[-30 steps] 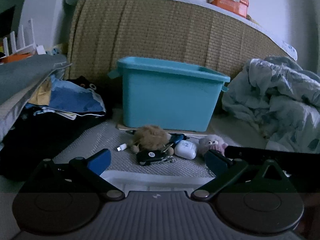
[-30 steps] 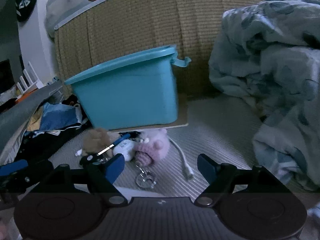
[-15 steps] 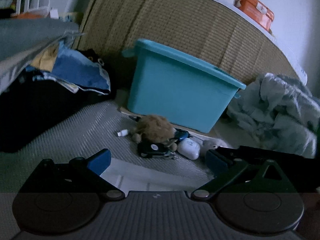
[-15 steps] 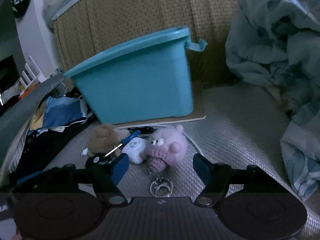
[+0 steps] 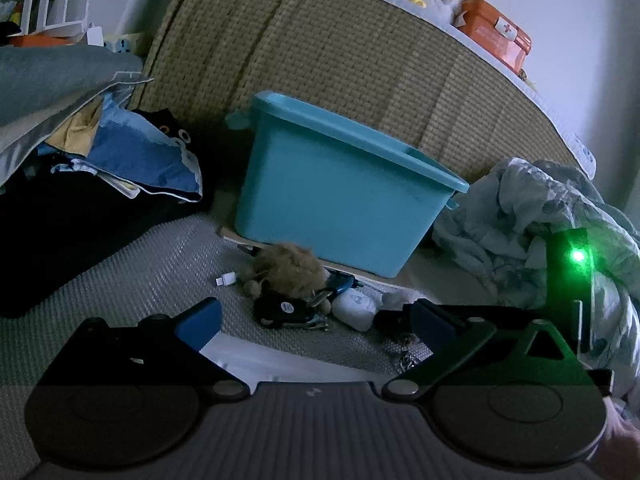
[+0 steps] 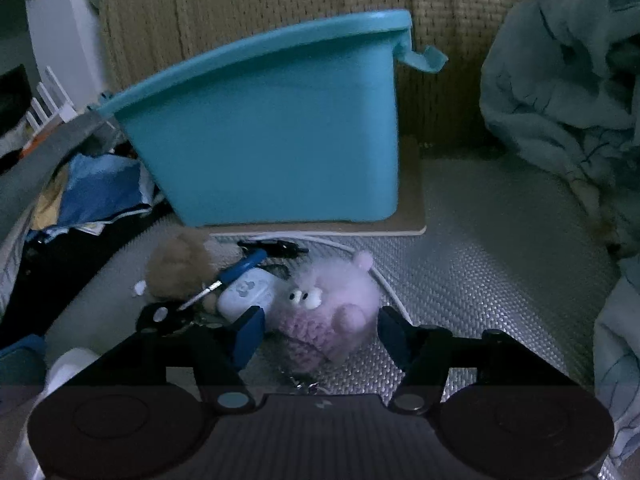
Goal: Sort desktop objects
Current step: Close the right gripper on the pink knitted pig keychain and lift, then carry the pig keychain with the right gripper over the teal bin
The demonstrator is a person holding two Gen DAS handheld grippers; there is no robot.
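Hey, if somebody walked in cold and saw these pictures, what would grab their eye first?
Probably the big teal bin, standing on a flat board against the woven headboard. Next, the fluffy pink plush keychain lying in front of it, between the closing jaws of the right gripper, which do not yet press on it. Beside it lies a small clutter: a brown furry toy and a white earbud case.

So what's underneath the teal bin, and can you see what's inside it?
The teal bin stands on a thin tan board lying on the woven mat. Its inside is hidden: both views see only the outer walls and rim.
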